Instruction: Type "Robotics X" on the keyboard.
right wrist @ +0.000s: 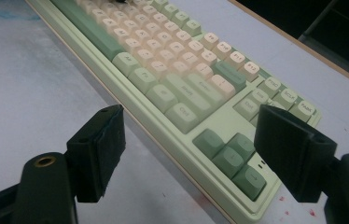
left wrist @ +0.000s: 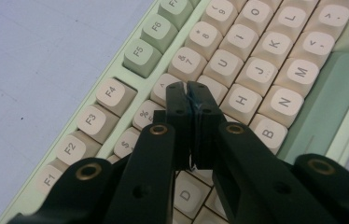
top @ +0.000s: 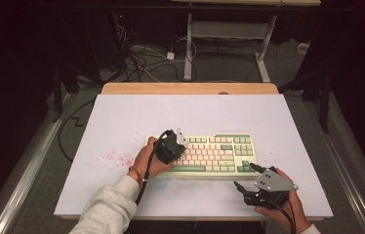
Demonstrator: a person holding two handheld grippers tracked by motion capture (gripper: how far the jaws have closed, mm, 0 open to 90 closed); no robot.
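Note:
A pale green keyboard with cream and green keys lies on the white table. My left gripper hangs over the keyboard's left half, held by a hand in a light sleeve. In the left gripper view my left gripper is shut with nothing between its jaws, its tip just over the keys beside the Y and H on the keyboard; contact cannot be told. My right gripper is open near the front right corner. Its wide gap frames the arrow keys of the keyboard.
Red specks dot the table left of the keyboard, and a faint blue smudge lies in front of it. A wooden strip runs along the far edge. Cables and desk legs are on the floor beyond.

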